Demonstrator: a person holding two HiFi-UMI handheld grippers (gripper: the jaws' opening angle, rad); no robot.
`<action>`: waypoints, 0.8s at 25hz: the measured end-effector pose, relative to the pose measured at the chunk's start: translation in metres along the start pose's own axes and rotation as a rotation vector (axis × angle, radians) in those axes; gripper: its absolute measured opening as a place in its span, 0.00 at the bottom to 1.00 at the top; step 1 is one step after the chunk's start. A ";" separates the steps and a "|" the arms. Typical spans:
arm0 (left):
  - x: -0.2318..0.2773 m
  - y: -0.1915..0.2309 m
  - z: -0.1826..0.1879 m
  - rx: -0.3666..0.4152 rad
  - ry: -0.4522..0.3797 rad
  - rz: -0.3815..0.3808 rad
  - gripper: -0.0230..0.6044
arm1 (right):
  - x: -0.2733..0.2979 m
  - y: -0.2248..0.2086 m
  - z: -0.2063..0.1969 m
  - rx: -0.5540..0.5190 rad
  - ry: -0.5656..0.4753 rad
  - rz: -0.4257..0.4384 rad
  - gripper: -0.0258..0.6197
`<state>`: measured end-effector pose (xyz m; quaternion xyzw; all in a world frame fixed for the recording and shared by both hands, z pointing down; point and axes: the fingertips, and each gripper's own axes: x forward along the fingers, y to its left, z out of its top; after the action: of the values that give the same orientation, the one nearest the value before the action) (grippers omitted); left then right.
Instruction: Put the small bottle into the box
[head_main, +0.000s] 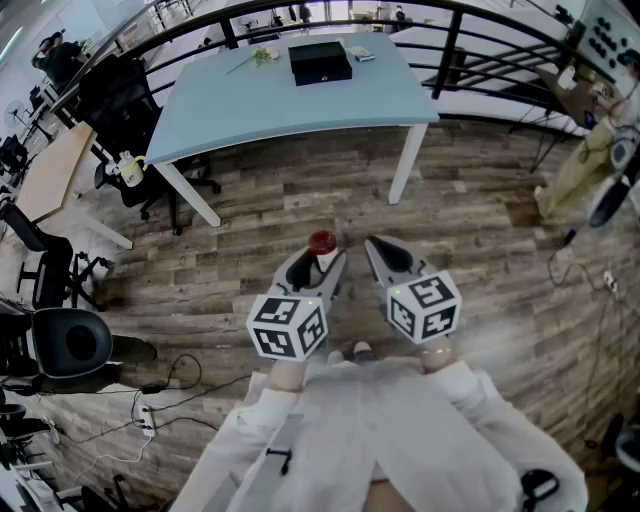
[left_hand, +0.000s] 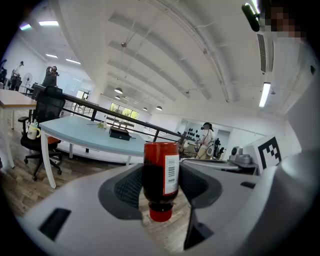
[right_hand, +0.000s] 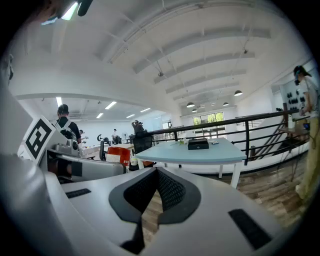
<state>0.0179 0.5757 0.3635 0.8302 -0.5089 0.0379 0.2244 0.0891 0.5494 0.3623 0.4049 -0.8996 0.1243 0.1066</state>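
Note:
The small bottle (head_main: 322, 243) is dark red with a white label and a red cap. It hangs cap-down between the pads of my left gripper (head_main: 318, 262), which is shut on its body. In the left gripper view the bottle (left_hand: 161, 175) fills the middle between the left gripper's (left_hand: 160, 187) jaws. My right gripper (head_main: 380, 250) is level beside it to the right, jaws together with nothing between them, as the right gripper view (right_hand: 156, 192) also shows. The black box (head_main: 320, 62) lies on the far light-blue table (head_main: 300, 110), well ahead of both grippers.
Wooden floor lies between me and the table. A dark railing (head_main: 450, 40) runs behind the table. Office chairs (head_main: 60, 340) and a desk stand at the left, with cables (head_main: 150, 400) on the floor. A person (head_main: 590, 150) stands at the right.

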 end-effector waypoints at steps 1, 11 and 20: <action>0.002 0.001 0.002 0.003 0.003 0.002 0.38 | 0.001 0.000 0.004 0.007 -0.006 0.007 0.04; 0.019 0.007 0.007 -0.032 0.002 0.022 0.38 | 0.005 -0.006 0.015 0.014 -0.027 0.050 0.04; 0.037 -0.009 0.001 -0.027 -0.007 -0.002 0.38 | 0.001 -0.023 0.010 0.000 -0.015 0.054 0.04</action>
<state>0.0433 0.5483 0.3698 0.8277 -0.5094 0.0280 0.2338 0.1046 0.5311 0.3558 0.3816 -0.9108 0.1241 0.0966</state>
